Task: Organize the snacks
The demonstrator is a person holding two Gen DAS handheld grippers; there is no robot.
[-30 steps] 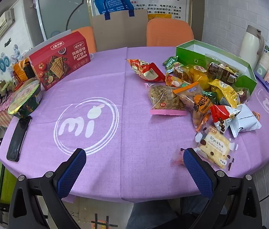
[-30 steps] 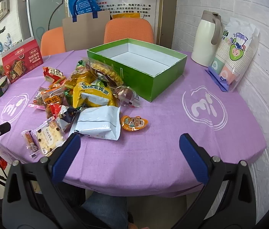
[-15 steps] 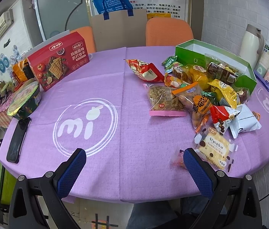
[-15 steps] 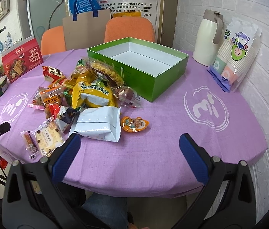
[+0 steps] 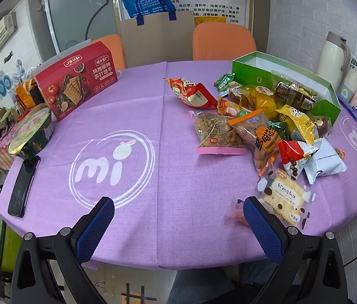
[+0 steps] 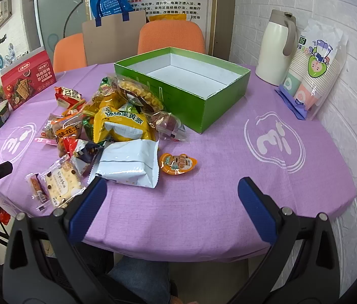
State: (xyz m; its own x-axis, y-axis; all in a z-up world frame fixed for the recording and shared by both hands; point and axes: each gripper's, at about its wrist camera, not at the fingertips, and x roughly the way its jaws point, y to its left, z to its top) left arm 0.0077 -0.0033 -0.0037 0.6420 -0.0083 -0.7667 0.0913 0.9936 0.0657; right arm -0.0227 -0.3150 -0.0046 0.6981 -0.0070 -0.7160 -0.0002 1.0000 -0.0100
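Note:
A heap of snack packets lies on the purple tablecloth beside an empty green box. A white pouch and a small orange jelly cup lie nearest the right gripper, which hovers open over the table's near edge with nothing between its blue pads. In the left wrist view the same heap sits right of centre in front of the green box. A cookie packet lies just beyond the right finger of the left gripper, which is open and holds nothing.
A red cracker box, a round tin and a black phone stand at the table's left. A white thermos and a pack of paper cups stand at the right by the brick wall. Orange chairs stand behind.
Both views have shifted very slightly, as if the grippers drifted a little. Nothing on the table has moved; both grippers stay open.

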